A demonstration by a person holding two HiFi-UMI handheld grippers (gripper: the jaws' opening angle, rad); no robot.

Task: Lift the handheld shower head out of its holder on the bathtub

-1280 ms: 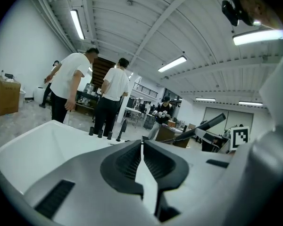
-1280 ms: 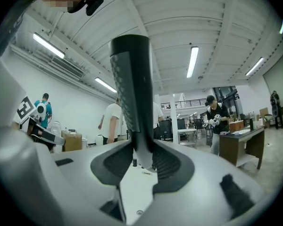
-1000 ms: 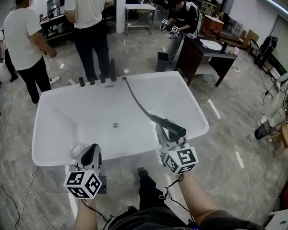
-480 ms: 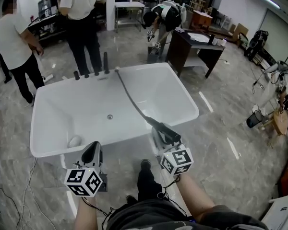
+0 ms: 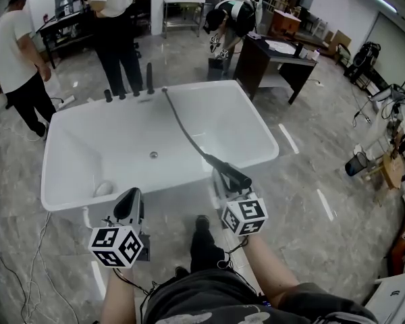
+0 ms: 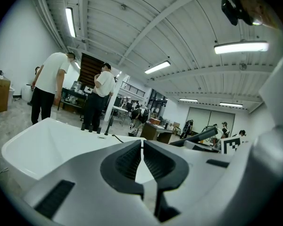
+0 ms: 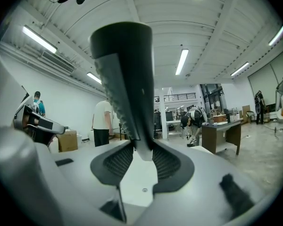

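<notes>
Where the tub's (image 5: 108,140) near rim meets its right end, at about 5 o'clock with 12 set at the taps (image 5: 129,92), the shower head (image 5: 235,177) is held just above the rim.

- Shower head: dark, long-bodied. Its thick end points to 4 o'clock in the head view. In the right gripper view it rises from the jaws towards 12 o'clock (image 7: 125,79), with one ribbed edge showing.
- Hose (image 5: 185,130): dark. It runs from the shower head's 11 o'clock end across the basin to the far rim, just right of the taps.
- Right gripper (image 5: 224,183): jaws clamped on the shower head's handle, one pad against each side (image 7: 142,147). Its marker cube (image 5: 244,215) sits at 6 o'clock of the grip.
- Left gripper (image 5: 132,196): at 7 o'clock of the tub, outside the near rim. Its jaws are closed tip to tip with nothing between them (image 6: 142,142), and its cube (image 5: 116,246) is behind.
- Tub: white and rectangular, on a grey marbled floor (image 5: 324,181). The drain (image 5: 153,154) is at centre. A pale round item (image 5: 102,188) lies in the 8 o'clock corner, too small to identify.
- Surroundings: a dark desk (image 5: 270,56) stands at 1 o'clock. Two standing persons in white shirts are at 10 o'clock (image 5: 13,52) and 12 o'clock (image 5: 118,12), and a third person (image 5: 229,15) bends over beside the desk.
</notes>
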